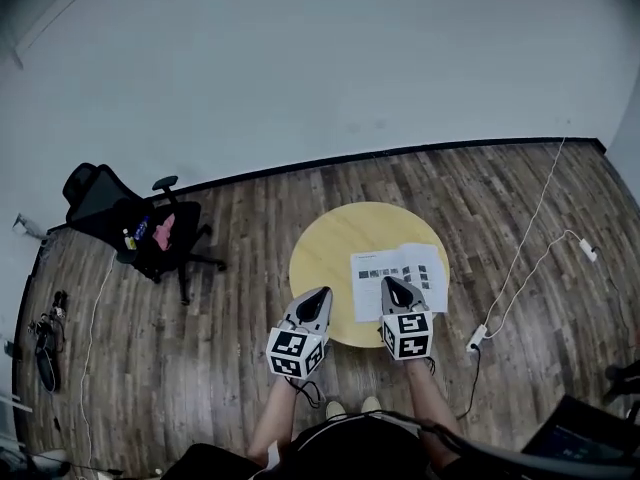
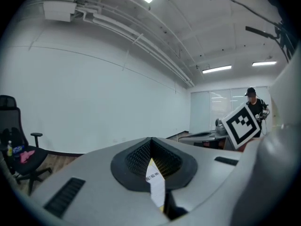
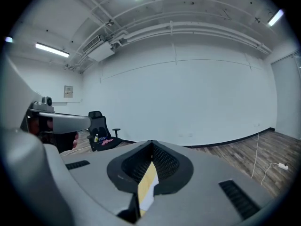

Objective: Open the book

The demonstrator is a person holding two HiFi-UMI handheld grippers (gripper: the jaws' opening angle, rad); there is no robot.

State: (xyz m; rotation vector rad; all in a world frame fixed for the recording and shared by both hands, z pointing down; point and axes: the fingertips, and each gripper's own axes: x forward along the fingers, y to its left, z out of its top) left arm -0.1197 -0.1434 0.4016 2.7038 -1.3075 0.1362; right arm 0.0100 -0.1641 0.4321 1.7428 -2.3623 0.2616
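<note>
The book (image 1: 400,280) lies flat on the round yellow table (image 1: 330,243), white pages with small printed pictures facing up, at the table's right side. Both grippers are held up in the air over the table's near edge, apart from the book. My left gripper (image 1: 318,296) hangs left of the book with its jaws together and nothing in them. My right gripper (image 1: 392,286) hovers above the book's near edge, also shut and empty. In the left gripper view (image 2: 151,145) and the right gripper view (image 3: 151,147) the black pads meet, and only a thin sliver of white and yellow shows below them.
A black office chair (image 1: 130,230) with small items on its seat stands at the left by the wall. A white cable (image 1: 540,218) and power strip (image 1: 476,338) lie on the wood floor right of the table. A person (image 2: 254,102) stands at desks in the left gripper view.
</note>
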